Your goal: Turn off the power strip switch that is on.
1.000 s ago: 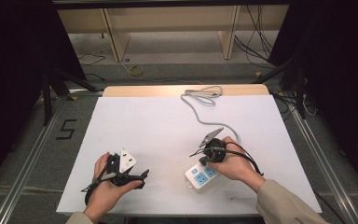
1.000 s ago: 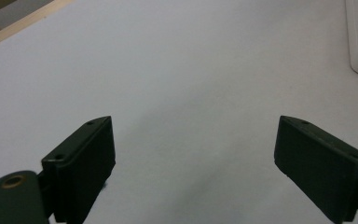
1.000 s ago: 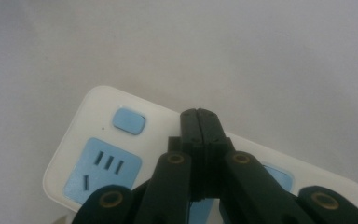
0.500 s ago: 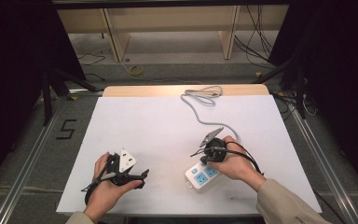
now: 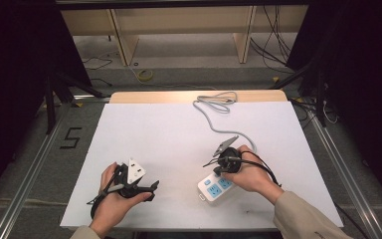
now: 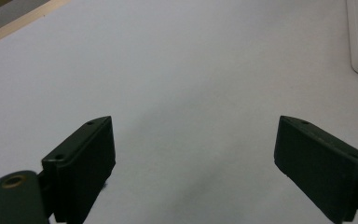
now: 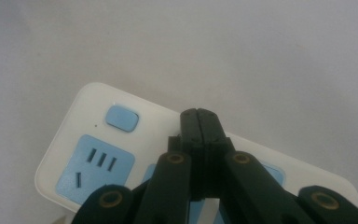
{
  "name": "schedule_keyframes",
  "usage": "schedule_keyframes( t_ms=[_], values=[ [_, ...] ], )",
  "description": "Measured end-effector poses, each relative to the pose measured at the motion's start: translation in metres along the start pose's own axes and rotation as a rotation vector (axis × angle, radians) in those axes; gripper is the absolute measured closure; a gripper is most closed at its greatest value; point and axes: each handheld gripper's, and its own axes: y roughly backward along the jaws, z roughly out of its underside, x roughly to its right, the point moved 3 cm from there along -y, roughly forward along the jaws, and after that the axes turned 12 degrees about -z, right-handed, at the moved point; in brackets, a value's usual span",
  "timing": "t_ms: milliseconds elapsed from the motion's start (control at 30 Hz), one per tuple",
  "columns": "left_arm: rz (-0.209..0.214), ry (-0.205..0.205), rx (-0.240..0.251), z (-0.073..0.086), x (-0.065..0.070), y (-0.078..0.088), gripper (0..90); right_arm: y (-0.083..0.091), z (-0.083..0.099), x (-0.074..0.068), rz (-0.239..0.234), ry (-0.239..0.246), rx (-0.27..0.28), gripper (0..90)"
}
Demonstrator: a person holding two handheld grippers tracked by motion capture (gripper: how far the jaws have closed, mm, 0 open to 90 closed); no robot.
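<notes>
A white power strip point(image 5: 216, 187) with blue sockets is seen at the lower centre of the high view, and the right gripper point(image 7: 200, 119), its jaws clenched together on nothing, is poised just above it near the blue switch point(image 7: 121, 118). Pressing that switch is judged to be the step in hand, calling for a short shift onto the button; contact cannot be told. The left gripper point(image 6: 193, 163) is held released over bare white table point(image 5: 169, 134), and the strip's far end is hidden under the right hand point(image 5: 248, 172).

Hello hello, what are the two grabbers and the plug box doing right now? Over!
Left gripper open, nothing between its jaws. Right gripper shut, poised over the white power strip, near its blue switch. Grey cord trails to the far edge; nothing in the way.
</notes>
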Motion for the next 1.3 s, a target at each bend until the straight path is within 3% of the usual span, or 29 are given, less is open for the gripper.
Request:
schedule_keyframes(
  t_ms=[300, 633, 1300],
  values=[
    [0.000, 0.003, 0.003, -0.0003, 0.0009, -0.0003, 12.1, -0.0001, -0.0012, 0.0002, 0.001, -0.020, -0.008, 90.0],
    [0.006, -0.002, -0.001, -0.0003, 0.0015, -0.0009, 12.3, -0.0010, -0.0025, 0.0002, -0.002, -0.009, -0.034, 90.0],
    [0.007, -0.003, 0.000, -0.0009, 0.0030, -0.0011, 12.3, -0.0013, -0.0022, 0.0001, 0.003, -0.004, -0.028, 90.0]
  ],
)
